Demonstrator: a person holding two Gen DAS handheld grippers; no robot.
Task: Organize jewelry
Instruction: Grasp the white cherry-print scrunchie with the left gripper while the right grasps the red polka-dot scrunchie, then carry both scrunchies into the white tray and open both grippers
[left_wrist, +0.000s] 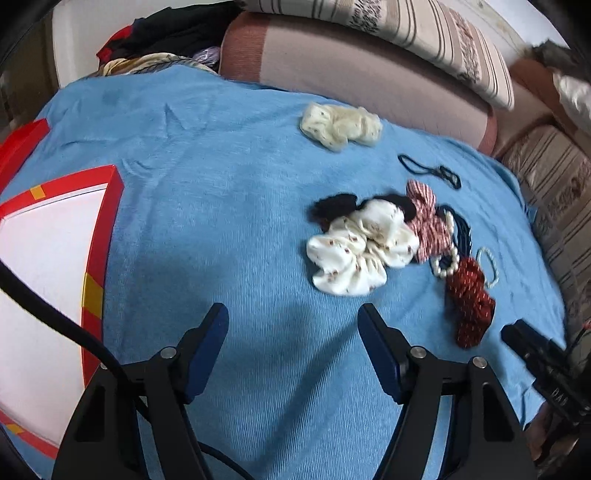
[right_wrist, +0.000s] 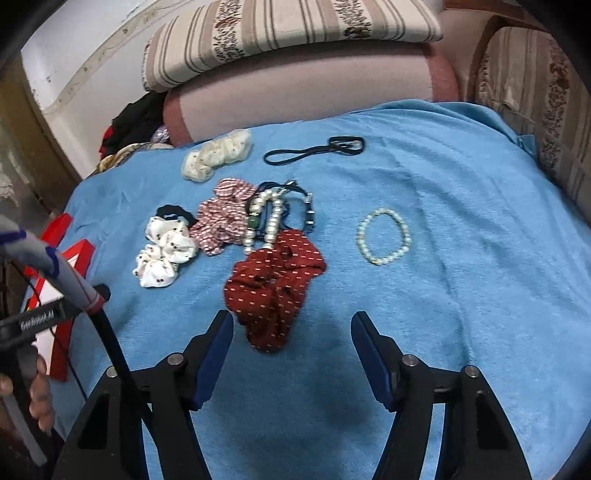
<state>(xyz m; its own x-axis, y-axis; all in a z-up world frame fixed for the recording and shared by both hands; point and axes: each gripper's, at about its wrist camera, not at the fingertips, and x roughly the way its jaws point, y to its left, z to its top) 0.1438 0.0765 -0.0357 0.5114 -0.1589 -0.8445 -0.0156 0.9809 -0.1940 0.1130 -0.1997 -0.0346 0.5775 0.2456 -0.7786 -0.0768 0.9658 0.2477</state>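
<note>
Jewelry and hair ties lie on a blue cloth (right_wrist: 443, 184). A dark red dotted scrunchie (right_wrist: 273, 280) lies just ahead of my open, empty right gripper (right_wrist: 291, 325). A pearl bracelet (right_wrist: 384, 236) lies to its right. A pearl necklace (right_wrist: 266, 218), tangled with dark cords, sits behind the red scrunchie. A white patterned scrunchie (left_wrist: 360, 249), a red checked scrunchie (left_wrist: 428, 221) and a black one (left_wrist: 334, 206) lie ahead and to the right of my open, empty left gripper (left_wrist: 293, 317). A cream scrunchie (left_wrist: 341, 125) and a black elastic band (right_wrist: 317, 149) lie farther back.
A red-rimmed box with a white inside (left_wrist: 99, 236) sits at the left on the cloth. Striped cushions (right_wrist: 295, 29) and a pink bolster (left_wrist: 351, 74) line the back and right. Dark clothes (left_wrist: 166, 33) are piled at the back left. The other gripper's body (left_wrist: 546, 369) shows at right.
</note>
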